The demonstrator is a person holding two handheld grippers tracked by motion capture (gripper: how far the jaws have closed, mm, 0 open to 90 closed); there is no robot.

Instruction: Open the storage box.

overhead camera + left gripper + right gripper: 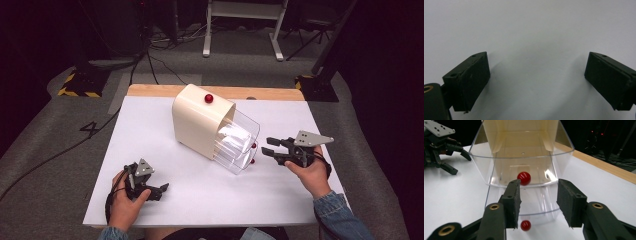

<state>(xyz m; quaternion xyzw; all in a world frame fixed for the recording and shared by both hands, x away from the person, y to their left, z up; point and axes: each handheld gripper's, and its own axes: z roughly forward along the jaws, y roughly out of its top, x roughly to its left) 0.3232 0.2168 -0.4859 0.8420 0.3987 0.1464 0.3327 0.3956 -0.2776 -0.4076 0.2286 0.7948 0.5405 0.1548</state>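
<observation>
On the white table (165, 200): 1 cream drawer cabinet (197, 120) with 2 clear plastic drawers (524, 167) pulled out, 3 red ball knobs (524, 178) in all. Right claw (537, 200) just before the upper drawer's knob, parted, gripping nothing. Left claw (536, 80) wide open over bare table, well apart from the cabinet.
</observation>
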